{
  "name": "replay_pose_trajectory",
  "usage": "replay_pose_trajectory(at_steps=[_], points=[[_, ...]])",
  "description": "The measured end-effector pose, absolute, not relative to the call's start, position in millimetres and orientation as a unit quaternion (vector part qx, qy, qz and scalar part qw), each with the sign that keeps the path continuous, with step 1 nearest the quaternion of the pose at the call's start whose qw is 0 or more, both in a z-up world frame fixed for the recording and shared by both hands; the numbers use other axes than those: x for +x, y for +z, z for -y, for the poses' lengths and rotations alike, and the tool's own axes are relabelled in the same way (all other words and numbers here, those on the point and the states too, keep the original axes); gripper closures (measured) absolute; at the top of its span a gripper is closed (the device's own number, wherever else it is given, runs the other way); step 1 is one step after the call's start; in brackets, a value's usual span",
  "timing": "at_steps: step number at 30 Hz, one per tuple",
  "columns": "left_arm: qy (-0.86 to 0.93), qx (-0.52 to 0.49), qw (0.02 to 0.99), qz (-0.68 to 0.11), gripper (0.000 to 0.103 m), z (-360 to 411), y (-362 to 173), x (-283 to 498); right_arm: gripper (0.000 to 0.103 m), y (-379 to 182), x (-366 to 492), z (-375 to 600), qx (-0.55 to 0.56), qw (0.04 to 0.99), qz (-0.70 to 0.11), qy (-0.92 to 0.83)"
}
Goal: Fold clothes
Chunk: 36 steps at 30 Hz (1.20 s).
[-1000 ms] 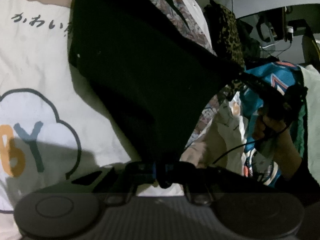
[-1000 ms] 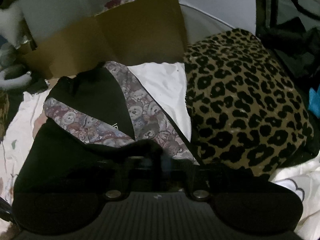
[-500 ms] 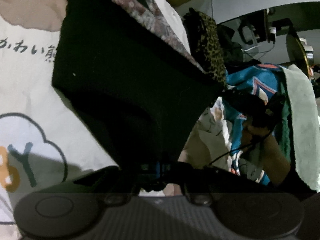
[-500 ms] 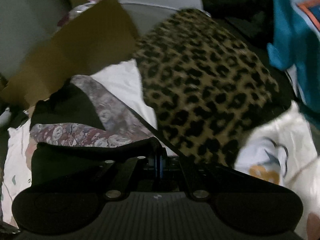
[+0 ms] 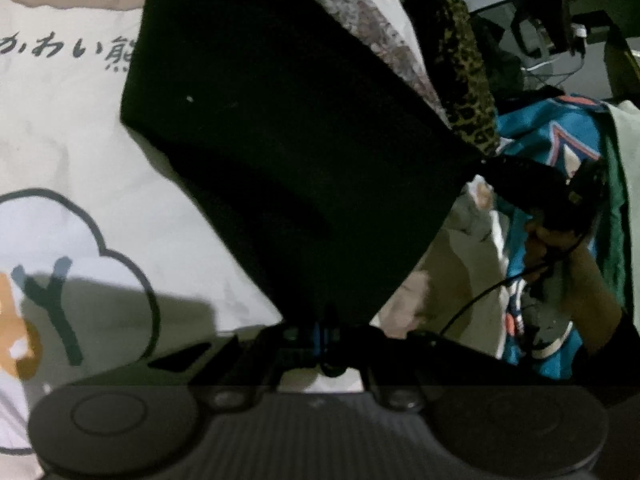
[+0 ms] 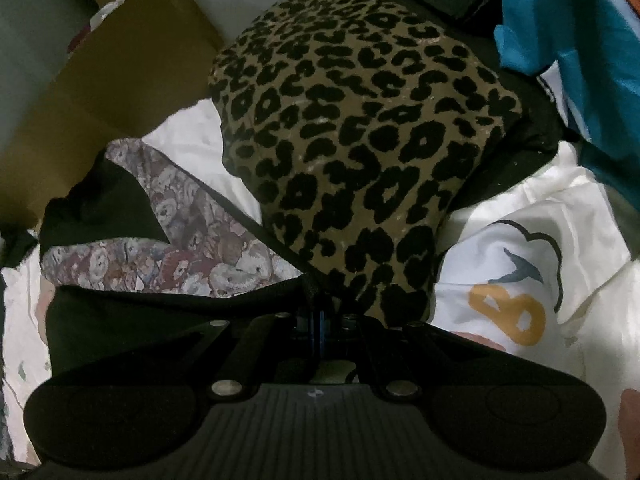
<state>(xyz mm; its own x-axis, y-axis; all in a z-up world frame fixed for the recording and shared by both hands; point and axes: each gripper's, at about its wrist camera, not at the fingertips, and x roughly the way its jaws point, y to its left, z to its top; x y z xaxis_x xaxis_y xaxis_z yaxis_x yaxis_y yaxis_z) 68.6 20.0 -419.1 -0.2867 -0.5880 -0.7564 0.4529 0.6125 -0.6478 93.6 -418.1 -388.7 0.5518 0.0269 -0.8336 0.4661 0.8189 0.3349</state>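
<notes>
- Left wrist view: the left tongs [image 5: 326, 338] are clamped together on the near corner of a black garment [image 5: 288, 152], which is stretched upward and away from them across the middle of the frame.
- Along the garment's far edge runs a band of bear-print fabric [image 5: 360, 20], and just right of it hangs a leopard-print cloth [image 5: 464, 68].
- Behind, at left, lies a white printed sheet [image 5: 80, 152] with Japanese lettering and a cloud outline.
- At far right the right tongs [image 5: 490, 164] grip the garment's other corner, held by the person's right hand [image 5: 556, 240] in front of a teal jersey [image 5: 556, 136].
- Right wrist view: the right tongs [image 6: 318, 316] are pressed together on the black garment's [image 6: 132, 320] edge, which spreads to the near left.
- The bear-print fabric [image 6: 176, 248] folds over it; the leopard-print cloth [image 6: 360, 140] bulges just beyond the tongs.
- A brown cardboard box [image 6: 120, 64] stands at far left; its contents cannot be made out.
- The white printed sheet [image 6: 540, 248] lies at right, the teal jersey [image 6: 560, 20] at far right.
</notes>
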Motion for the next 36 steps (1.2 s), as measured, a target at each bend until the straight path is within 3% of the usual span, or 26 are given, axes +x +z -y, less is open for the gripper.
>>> replay_pose_trajectory(at_steps=[4,7,9,10,28,36], points=[[-0.433,-0.035,0.595,-0.676,0.101,-17,-420,65,0.097,-394,96,421,0.275,0.84,-0.45,-0.126],[-0.434,-0.029,0.59,-0.681,0.098,-20,-411,66,0.087,-388,93,423,0.271,0.843,-0.447,-0.128],[-0.428,-0.023,0.594,-0.681,0.093,-26,-404,71,0.071,-382,90,422,0.257,0.847,-0.445,-0.135],[-0.425,-0.019,0.597,-0.68,0.092,-30,-401,74,0.069,-379,88,421,0.25,0.849,-0.444,-0.14],[-0.361,-0.024,0.708,-0.606,0.088,-23,-356,181,0.069,-334,81,394,0.188,0.886,-0.411,-0.101],[-0.333,-0.07,0.751,-0.566,0.07,-20,-365,239,0.069,-350,85,382,0.206,0.873,-0.435,-0.08]])
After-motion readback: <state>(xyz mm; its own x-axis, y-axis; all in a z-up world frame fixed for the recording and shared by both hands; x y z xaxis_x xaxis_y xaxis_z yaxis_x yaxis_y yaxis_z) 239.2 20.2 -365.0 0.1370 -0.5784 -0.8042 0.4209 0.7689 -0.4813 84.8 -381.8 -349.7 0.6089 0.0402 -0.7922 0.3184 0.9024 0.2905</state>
